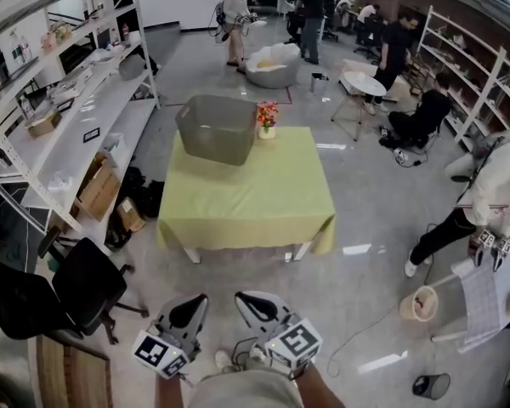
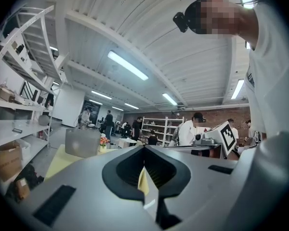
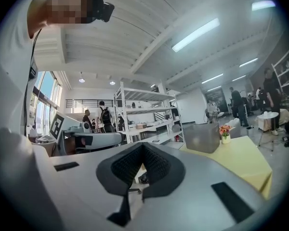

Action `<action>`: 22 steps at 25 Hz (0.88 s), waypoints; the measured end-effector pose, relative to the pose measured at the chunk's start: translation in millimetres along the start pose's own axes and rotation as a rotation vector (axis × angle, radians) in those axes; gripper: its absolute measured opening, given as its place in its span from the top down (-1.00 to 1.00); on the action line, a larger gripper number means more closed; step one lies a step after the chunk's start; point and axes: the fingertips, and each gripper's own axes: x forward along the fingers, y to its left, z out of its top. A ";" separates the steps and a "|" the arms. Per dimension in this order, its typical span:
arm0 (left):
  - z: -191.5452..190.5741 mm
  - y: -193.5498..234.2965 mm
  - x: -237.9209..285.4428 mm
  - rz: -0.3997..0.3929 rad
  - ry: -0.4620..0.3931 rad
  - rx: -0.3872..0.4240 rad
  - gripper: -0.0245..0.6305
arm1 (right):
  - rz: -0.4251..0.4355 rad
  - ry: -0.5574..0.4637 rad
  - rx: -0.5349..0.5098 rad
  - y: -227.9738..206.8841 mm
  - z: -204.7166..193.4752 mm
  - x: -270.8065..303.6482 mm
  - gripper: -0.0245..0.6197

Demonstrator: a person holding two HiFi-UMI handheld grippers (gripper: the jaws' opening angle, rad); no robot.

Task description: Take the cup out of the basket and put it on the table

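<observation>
Both grippers are held well short of the table; the left gripper has its jaws together on nothing, and so does the right gripper; the grey basket stands at the table's far edge beside a flower pot; the cup is hidden, presumably inside the basket; it is likely light, stiff and smooth, so best pinched across its rim.

No legible words, brands or numbers anywhere. Only coded signs: a black-and-white square marker on the left gripper, a second square marker on the right gripper — patterns, not letters. Small dark tag on a shelf edge — too small to read.
</observation>
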 end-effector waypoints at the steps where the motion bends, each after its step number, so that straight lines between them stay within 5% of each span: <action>1: 0.0 -1.2 2.2 0.004 -0.001 0.002 0.90 | 0.004 -0.004 -0.004 -2.0 1.2 -1.3 0.91; 22: -1.6 16.1 37.1 0.045 0.007 -0.003 0.90 | 0.024 0.017 0.022 -45.1 -3.2 11.6 0.91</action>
